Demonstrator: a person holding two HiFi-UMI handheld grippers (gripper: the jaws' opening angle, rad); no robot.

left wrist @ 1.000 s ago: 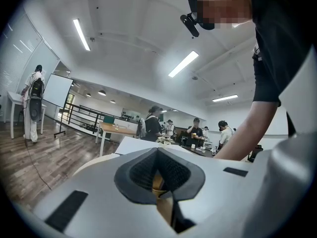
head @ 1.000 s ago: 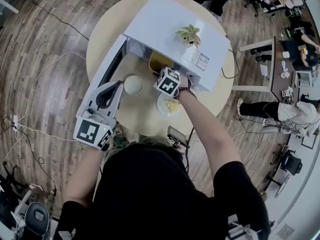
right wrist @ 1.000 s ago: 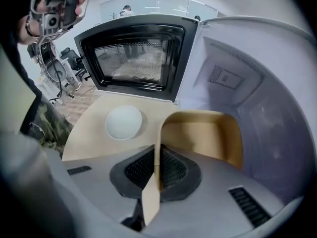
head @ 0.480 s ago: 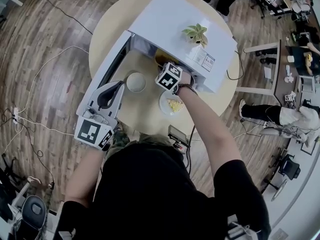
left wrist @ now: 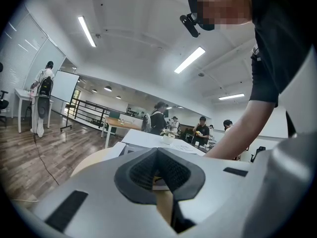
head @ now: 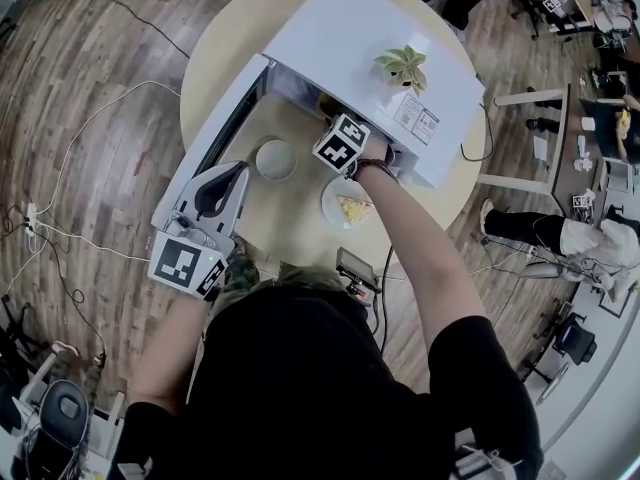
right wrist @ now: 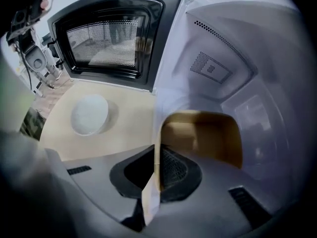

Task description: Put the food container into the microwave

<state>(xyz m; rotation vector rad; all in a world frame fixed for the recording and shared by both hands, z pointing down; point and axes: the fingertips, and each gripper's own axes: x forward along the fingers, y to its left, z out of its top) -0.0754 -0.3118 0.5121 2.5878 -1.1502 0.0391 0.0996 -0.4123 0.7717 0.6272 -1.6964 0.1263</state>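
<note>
On the right gripper (right wrist: 157, 170): closed on the thin near wall of the food container (right wrist: 203, 135), pinching that pale edge between the dark ribbed pads (right wrist: 176, 170). Pointed steeply down from the person's right hand, with the marker cube (head: 341, 143) uppermost in the head view.

For the food container: tan inside, open-topped, sitting on the floor of the white cavity of the microwave (head: 350, 33), just past the mouth — in, not out on the table. From the head view, no more than a yellowish sliver under the microwave's front edge.

Left of that, swung wide open, the microwave door (right wrist: 106, 33), with a dark frame and a dotted window. In front of it, on the round wooden table (head: 225, 58), a white round dish (head: 275, 159). Close by the right wrist, a white plate (head: 332, 200) with something yellow on it. On top of the microwave, a small potted plant (head: 402, 66) beside a printed label (head: 418, 120).

On the left gripper (head: 238, 170): jaws together at the tips, holding nothing. Held nearly level over the table's near left edge, close to the outer end of the open door — well apart from the container. Beyond the table, wood floor (head: 90, 298).
</note>
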